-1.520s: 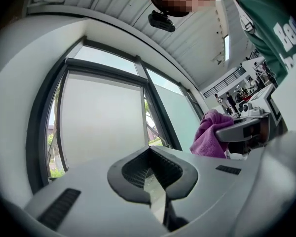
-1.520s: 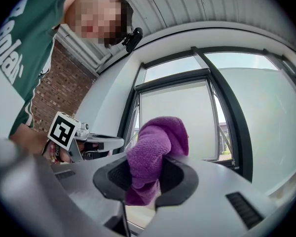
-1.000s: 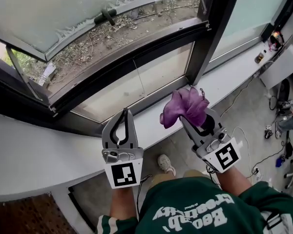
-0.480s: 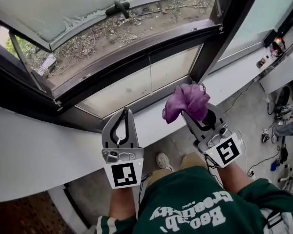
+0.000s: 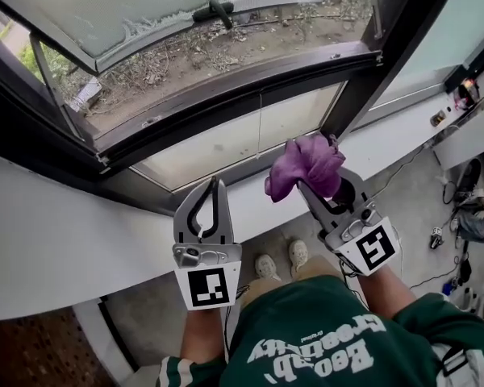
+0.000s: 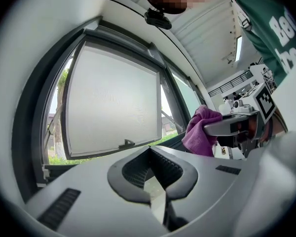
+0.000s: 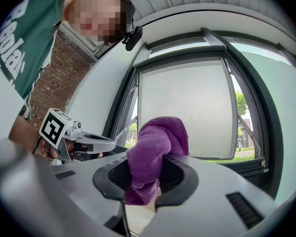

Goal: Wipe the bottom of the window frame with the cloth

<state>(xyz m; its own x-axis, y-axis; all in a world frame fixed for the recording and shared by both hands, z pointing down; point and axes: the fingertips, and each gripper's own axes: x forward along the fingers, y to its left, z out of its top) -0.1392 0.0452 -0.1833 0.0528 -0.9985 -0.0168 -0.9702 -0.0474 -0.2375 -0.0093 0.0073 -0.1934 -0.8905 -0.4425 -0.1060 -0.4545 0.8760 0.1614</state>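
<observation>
My left gripper [image 5: 213, 188] has its jaws pressed together, nothing between them. My right gripper [image 5: 310, 189] pinches the purple cloth [image 5: 305, 164], which bunches up above the jaw tips over the white sill [image 5: 56, 248]. Beyond it runs the dark window frame [image 5: 226, 83], with its sash [image 5: 145, 6] swung outward.

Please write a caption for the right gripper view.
The right gripper holds a purple cloth in its fingers before the open window.
</observation>
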